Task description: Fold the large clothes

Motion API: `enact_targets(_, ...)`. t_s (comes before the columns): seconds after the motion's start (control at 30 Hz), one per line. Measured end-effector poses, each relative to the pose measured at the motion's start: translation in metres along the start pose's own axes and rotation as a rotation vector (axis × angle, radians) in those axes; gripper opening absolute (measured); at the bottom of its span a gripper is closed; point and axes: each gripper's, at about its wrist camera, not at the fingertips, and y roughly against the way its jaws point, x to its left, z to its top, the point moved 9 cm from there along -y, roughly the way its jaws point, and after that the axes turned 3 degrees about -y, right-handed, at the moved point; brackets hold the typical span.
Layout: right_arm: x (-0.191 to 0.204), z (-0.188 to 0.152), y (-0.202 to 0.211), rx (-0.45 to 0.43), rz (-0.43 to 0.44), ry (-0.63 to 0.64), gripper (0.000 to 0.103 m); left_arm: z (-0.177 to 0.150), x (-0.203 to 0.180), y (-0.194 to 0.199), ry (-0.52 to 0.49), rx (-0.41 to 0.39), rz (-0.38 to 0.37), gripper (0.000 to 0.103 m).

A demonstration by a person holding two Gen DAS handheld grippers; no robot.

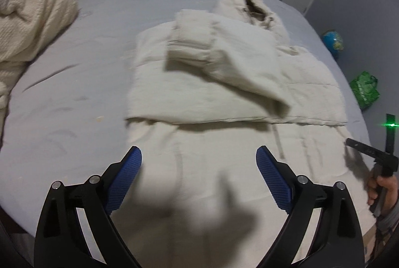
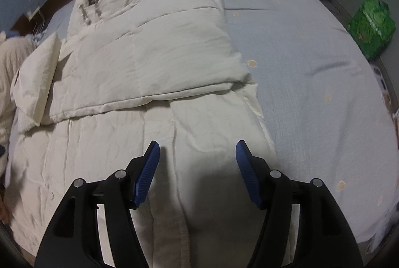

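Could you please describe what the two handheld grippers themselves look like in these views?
The left gripper and right gripper look alike: curved matte-black linkage arms with round silver pivot pins, each ending in blue fingers with a cross-hatched grip texture. No cables or markings show.

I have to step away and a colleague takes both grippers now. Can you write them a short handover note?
Left gripper: open, empty, above the near part of the cream padded coat.
Right gripper: open, empty, above the coat's near right part.
The coat lies on the grey-blue bed sheet, hood at the far end.
Done: both sleeves folded in over the chest.
Left: the lower part lies flat and unfolded; likely fold it up toward the hood.
A cream blanket is heaped at the far left.
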Motion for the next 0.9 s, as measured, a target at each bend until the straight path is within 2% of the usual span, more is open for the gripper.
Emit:
enact_targets(0.1,0.020,-0.001,0.005,-0.004,-0.004,0.080,0.060,-0.013,0.014,-0.001,0.059,-0.006,0.000,0.094)
enact_targets(0.23,0.060,0.001,0.011,-0.005,0.023,0.166,0.060,-0.015,0.024,-0.007,0.121,0.011,0.000,0.094)
enact_targets(0.33,0.103,0.004,0.012,-0.001,0.048,0.240,0.060,-0.017,0.025,-0.012,0.128,0.035,0.003,0.096)
enact_targets(0.47,0.170,0.011,0.015,-0.008,0.083,0.353,0.060,-0.020,0.038,-0.016,0.208,0.050,-0.014,0.096)
enact_targets(0.7,0.279,0.020,0.019,-0.035,0.107,0.563,0.064,-0.022,0.065,-0.011,0.378,0.007,-0.067,0.096)
enact_targets(0.9,0.339,0.026,0.009,-0.036,0.075,0.701,0.064,-0.023,0.081,-0.002,0.479,-0.056,-0.092,0.096)
